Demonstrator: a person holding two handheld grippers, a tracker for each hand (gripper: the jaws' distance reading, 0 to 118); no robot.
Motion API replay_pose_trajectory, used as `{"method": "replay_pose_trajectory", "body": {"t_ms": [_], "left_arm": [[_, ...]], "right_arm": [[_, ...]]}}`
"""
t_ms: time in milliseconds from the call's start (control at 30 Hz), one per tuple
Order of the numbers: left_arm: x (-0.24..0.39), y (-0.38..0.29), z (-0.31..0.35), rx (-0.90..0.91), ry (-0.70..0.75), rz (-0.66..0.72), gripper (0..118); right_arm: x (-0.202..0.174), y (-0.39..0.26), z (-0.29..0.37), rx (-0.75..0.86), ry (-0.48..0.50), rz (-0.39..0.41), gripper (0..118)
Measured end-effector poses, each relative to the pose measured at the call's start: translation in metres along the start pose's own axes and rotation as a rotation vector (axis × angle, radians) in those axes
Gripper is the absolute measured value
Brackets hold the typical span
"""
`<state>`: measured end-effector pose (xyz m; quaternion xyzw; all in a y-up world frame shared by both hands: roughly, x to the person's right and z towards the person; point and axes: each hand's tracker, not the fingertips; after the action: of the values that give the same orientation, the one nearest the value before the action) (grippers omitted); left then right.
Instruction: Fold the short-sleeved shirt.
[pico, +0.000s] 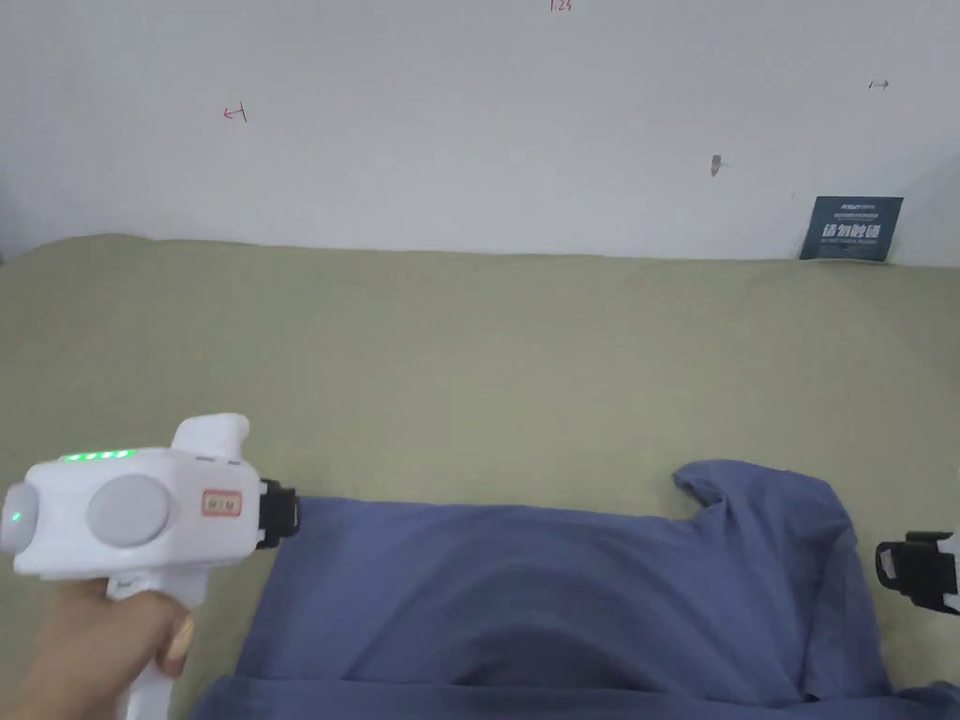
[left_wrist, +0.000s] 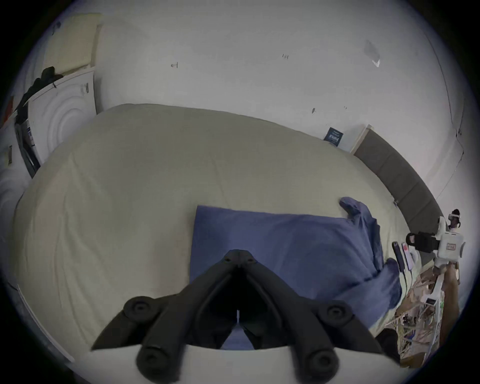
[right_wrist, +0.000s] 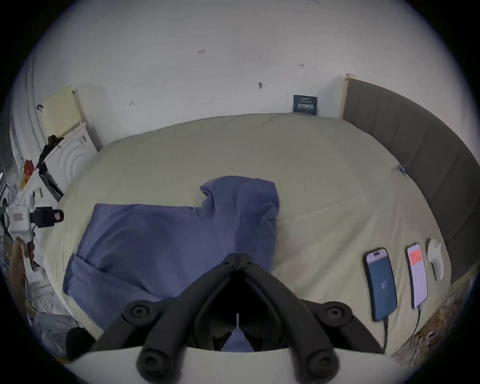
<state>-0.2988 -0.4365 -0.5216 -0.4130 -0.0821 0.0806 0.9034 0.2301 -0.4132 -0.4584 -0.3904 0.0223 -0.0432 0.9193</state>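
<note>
One fold seems done on the shirt on the bed; sleeve unfolded. Left gripper and right gripper, jaws closed, at its ends.

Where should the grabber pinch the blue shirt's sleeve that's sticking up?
Probably pinch the free sleeve at its outer hem, where the cloth lifts off the bed sheet in a loose flap. Come in from the far side, low along the sheet, so one jaw can slide under that raised edge.
</note>
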Motion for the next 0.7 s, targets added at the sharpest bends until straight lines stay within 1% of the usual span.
{"method": "replay_pose_trajectory", "body": {"t_ms": [67,167,200,233,267,300,333,400,467,500,533,567,600,633,667,700], "left_arm": [[-0.003,0.019,-0.028,-0.053,0.029,-0.011,0],[-0.007,0.04,-0.064,-0.148,0.034,-0.047,0],[-0.007,0.043,-0.075,-0.146,0.066,-0.063,7],[-0.012,0.048,-0.087,-0.143,0.101,-0.086,29],[-0.012,0.047,-0.097,-0.118,0.153,-0.088,74],[-0.013,0.046,-0.108,-0.135,0.162,-0.093,99],[-0.014,0.042,-0.119,-0.177,0.153,-0.077,104],[-0.016,0.038,-0.133,-0.243,0.12,-0.047,94],[-0.018,0.032,-0.14,-0.271,0.085,-0.021,76],[-0.017,0.029,-0.138,-0.272,0.073,-0.025,69],[-0.016,0.028,-0.134,-0.231,0.133,-0.075,57],[-0.016,0.028,-0.132,-0.221,0.148,-0.08,38],[-0.019,0.03,-0.131,-0.234,0.144,-0.064,18],[-0.02,0.031,-0.124,-0.233,0.141,-0.051,6],[-0.025,0.032,-0.122,-0.23,0.072,0.001,5],[-0.026,0.033,-0.12,-0.227,0.042,0.034,5]], "right_arm": [[0.005,0.014,-0.017,-0.013,0.007,-0.012,0],[0.013,0.033,-0.035,-0.015,0.005,-0.008,0],[0.019,0.038,-0.041,-0.02,0.005,-0.006,0],[0.023,0.043,-0.045,-0.029,0.008,0.001,0],[0.026,0.048,-0.049,-0.033,0.007,0.004,0],[0.03,0.051,-0.052,-0.034,0.006,0.006,0],[0.038,0.053,-0.057,-0.033,0.001,0.006,0],[0.044,0.057,-0.063,-0.031,-0.011,0.004,0],[0.053,0.062,-0.077,-0.112,0.029,-0.023,0],[0.055,0.064,-0.085,-0.155,0.029,-0.036,3],[0.057,0.067,-0.095,-0.191,0.028,-0.035,21],[0.057,0.07,-0.104,-0.196,0.003,-0.013,75],[0.058,0.072,-0.117,-0.193,-0.015,-0.002,111],[0.058,0.073,-0.129,-0.225,-0.028,0.02,117],[0.058,0.072,-0.14,-0.234,-0.028,0.015,112],[0.061,0.072,-0.146,-0.221,-0.026,0.007,111]]}}
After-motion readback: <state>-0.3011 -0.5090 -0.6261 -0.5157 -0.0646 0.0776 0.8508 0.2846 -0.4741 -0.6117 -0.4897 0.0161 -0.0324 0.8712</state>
